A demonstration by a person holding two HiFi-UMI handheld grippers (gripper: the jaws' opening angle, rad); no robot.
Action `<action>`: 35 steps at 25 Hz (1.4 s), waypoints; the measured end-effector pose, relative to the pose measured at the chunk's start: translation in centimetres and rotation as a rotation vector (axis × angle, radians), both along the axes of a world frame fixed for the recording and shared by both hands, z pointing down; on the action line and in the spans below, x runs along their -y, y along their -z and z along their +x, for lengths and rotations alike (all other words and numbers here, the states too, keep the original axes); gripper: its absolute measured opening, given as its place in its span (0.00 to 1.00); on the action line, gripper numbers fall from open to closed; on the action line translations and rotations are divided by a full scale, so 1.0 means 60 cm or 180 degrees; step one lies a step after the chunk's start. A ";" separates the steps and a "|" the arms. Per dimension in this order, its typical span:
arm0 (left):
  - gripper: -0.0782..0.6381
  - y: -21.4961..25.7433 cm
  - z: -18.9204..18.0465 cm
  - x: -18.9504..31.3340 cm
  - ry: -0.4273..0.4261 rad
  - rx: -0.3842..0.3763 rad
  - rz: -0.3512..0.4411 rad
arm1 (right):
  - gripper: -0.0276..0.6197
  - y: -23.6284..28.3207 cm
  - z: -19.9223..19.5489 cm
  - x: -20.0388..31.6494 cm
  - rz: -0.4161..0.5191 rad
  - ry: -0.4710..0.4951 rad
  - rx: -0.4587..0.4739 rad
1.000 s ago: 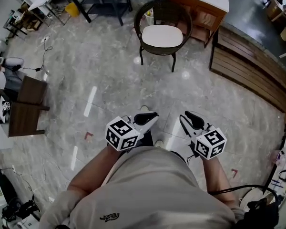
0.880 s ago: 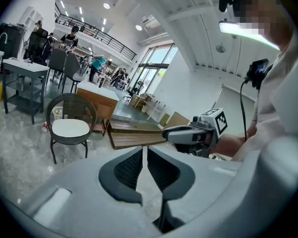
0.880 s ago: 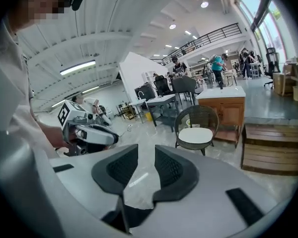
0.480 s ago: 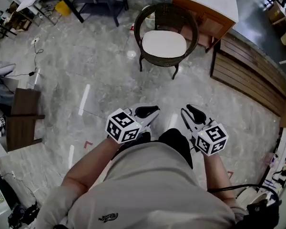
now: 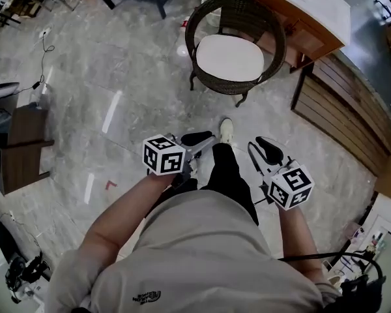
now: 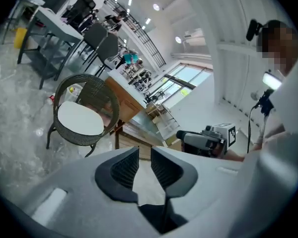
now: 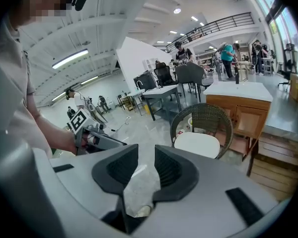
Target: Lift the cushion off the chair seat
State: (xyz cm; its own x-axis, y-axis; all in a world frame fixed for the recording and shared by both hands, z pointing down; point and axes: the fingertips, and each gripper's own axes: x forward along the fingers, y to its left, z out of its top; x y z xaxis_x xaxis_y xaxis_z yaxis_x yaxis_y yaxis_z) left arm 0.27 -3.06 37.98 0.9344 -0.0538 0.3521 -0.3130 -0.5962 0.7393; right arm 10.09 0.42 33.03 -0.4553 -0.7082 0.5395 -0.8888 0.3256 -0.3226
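**Chair ahead across open floor, both grippers empty**

The wicker chair stands well apart from both grippers, with bare grey stone floor between and to its left. A wooden cabinet sits close at the chair's right rear, and a slatted wooden platform runs along the right edge. The white cushion lies flat on the chair seat, untouched.

The left gripper has its jaws opening, a narrow gap between the pads and only floor seen through it. The right gripper also shows a slim gap with nothing in it.

Both forearms reach forward from the waist, side by side, with the grippers pointed ahead and slightly down toward the chair. A leg with a light shoe is stepped out between them.
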 end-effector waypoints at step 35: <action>0.34 -0.683 0.155 0.482 0.2134 -0.0079 -0.1527 | 0.21 -0.372 0.235 0.336 -0.1179 0.0763 0.0234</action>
